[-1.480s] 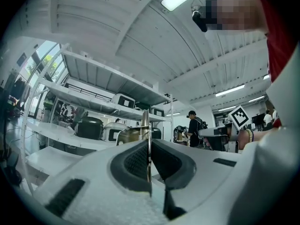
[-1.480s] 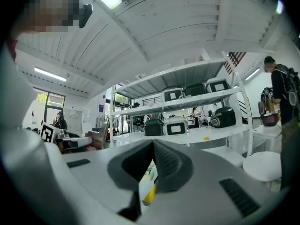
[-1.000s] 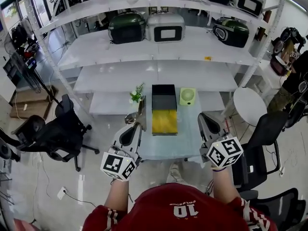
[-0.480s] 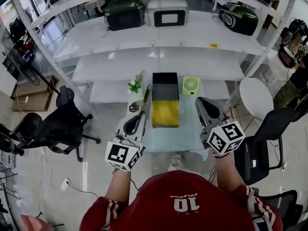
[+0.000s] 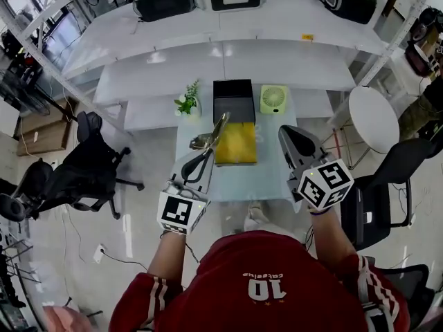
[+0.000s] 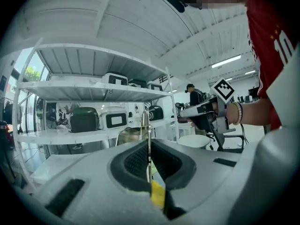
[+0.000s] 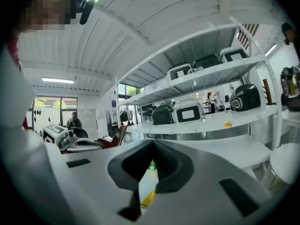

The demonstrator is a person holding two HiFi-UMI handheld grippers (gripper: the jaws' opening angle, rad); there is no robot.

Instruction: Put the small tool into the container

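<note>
In the head view my left gripper (image 5: pixel 205 157) is shut on the small metal tool (image 5: pixel 212 134), a brass-coloured piece that sticks out forward and up from the jaws. Its far end hangs over the left edge of the yellow open container (image 5: pixel 239 148), which lies in front of a black box (image 5: pixel 233 99) on the glass table (image 5: pixel 239 182). In the left gripper view the tool (image 6: pixel 148 156) shows edge-on as a thin blade pinched between the jaws. My right gripper (image 5: pixel 286 135) hovers right of the yellow container, jaws together and holding nothing.
A small potted plant (image 5: pixel 185 103) stands at the table's back left and a green fan (image 5: pixel 273 98) at the back right. White shelving (image 5: pixel 277 54) with appliances rises behind. A black office chair (image 5: pixel 90 168) is left of the table, a round white table (image 5: pixel 374 120) right.
My left gripper has carried the tool right and forward, from the table's left side to the yellow container's left edge. The right gripper has kept its place beside the container.
</note>
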